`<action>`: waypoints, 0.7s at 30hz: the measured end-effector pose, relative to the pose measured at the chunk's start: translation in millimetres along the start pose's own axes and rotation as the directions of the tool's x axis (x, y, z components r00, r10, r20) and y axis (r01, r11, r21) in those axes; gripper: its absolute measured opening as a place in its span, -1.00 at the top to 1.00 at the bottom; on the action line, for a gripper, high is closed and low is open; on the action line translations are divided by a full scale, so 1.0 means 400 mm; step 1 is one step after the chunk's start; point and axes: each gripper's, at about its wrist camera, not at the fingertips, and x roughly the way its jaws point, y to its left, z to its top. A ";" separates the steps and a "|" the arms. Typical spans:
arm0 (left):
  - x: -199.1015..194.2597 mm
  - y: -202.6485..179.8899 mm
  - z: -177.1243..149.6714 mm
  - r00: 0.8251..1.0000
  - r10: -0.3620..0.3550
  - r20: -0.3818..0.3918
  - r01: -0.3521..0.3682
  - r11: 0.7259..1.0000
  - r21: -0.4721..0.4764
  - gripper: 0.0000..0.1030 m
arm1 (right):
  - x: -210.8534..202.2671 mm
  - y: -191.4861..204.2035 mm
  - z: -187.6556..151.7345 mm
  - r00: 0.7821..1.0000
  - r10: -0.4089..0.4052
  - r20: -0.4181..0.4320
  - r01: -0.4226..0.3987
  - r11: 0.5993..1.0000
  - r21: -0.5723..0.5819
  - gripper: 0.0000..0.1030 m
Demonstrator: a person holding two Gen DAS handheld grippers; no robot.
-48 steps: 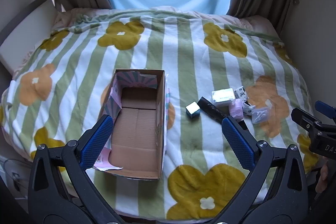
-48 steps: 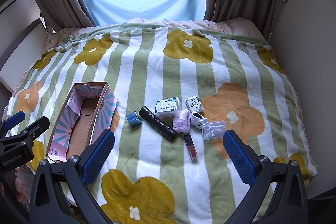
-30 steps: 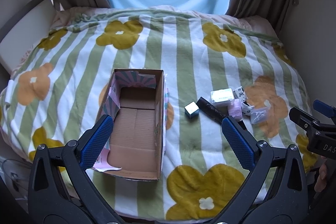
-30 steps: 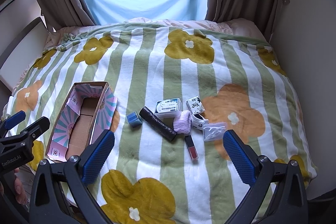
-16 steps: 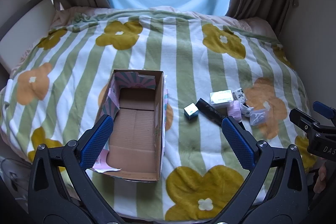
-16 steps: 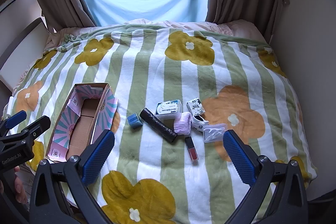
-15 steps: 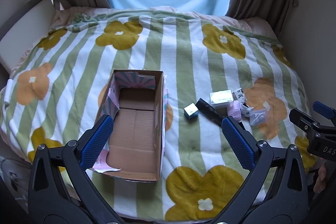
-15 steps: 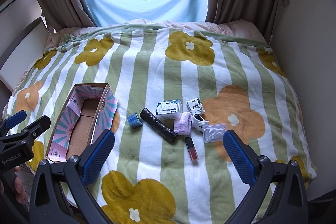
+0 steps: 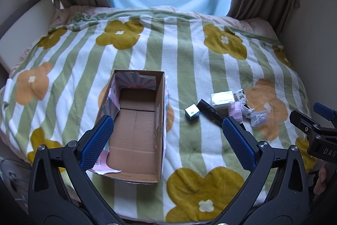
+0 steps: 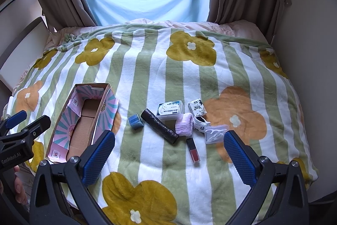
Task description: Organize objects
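Both tools, left and right, hang wide open and empty over the bed's near edge. Box sits left, clutter right: roll touching case — soft blanket, risky pinch, neighbours may drag.

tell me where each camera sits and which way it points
Left wrist: on the left claw, facing forward over the empty cardboard box; its open blue fingers frame the view, and the right claw shows at the right edge.
Right wrist: on the right claw, facing the small items around the black roll; the left claw shows at the left edge.
Shared: box, items, striped blanket.
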 end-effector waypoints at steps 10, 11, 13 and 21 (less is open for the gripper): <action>0.003 0.003 0.000 1.000 -0.003 -0.003 0.003 1.000 -0.001 -0.99 | 0.000 0.000 -0.003 1.000 -0.001 0.001 0.001 1.000 0.000 -0.99; 0.003 0.003 0.000 1.000 -0.004 -0.002 0.004 1.000 0.000 -0.99 | 0.000 0.003 0.000 1.000 -0.001 0.001 0.001 1.000 0.000 -0.99; 0.004 0.002 0.000 1.000 -0.004 -0.003 0.004 1.000 0.001 -0.99 | 0.000 0.002 -0.001 1.000 -0.002 0.001 0.002 1.000 0.000 -0.99; 0.005 0.007 0.001 1.000 -0.008 -0.004 0.008 1.000 0.001 -0.99 | -0.001 0.001 -0.001 1.000 -0.003 0.001 0.003 1.000 0.000 -0.99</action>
